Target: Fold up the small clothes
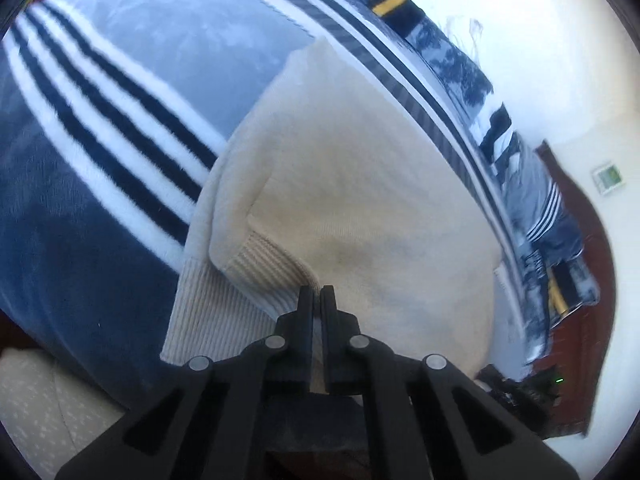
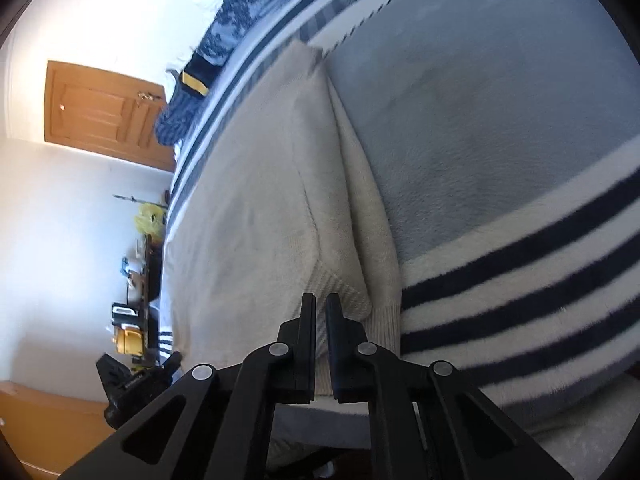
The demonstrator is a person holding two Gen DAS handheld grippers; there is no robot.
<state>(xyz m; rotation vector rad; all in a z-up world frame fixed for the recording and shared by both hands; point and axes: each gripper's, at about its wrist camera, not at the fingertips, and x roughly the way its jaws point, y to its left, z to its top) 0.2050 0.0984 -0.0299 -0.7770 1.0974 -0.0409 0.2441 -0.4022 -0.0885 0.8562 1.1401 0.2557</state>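
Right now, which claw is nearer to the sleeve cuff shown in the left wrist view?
Left. The left claw is right at that sleeve cuff on the cream sweater; the right claw is at the other cuff.

From my feed the bed's covered in a plush blue blanket (image 1: 80,264) with white and navy stripes. White walls (image 2: 60,208), pretty bright daylight. There's a wooden door (image 2: 100,112) on one side and a cluttered shelf (image 2: 140,280) against the wall.
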